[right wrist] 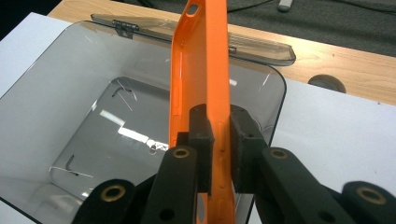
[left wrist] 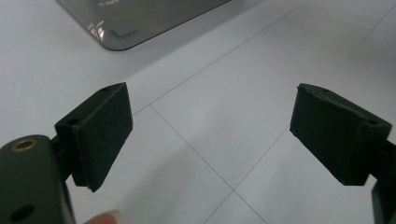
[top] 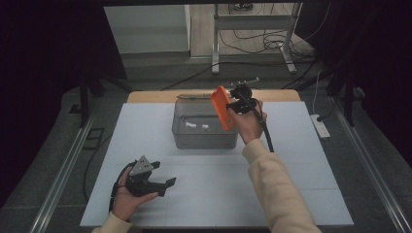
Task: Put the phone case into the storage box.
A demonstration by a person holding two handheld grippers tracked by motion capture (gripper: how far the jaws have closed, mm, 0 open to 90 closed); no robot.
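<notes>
Right gripper view, orange phone case (right wrist: pixel 201 60) clamped in right hand-held gripper (right wrist: pixel 220 140)

1. Surface (top: pixel 301 194): white sheet with thin seam lines, laid over a wooden top whose far edge (top: pixel 282 95) stays bare.
2. Floor (top: pixel 160 73): grey, black cables (top: pixel 252 41) strewn across it.
3. Metal frame legs (top: pixel 215 48) beyond the surface.
4. White power strip (top: pixel 320 126) at right.
5. Dark curtains (top: pixel 43 73) on both sides.
</notes>
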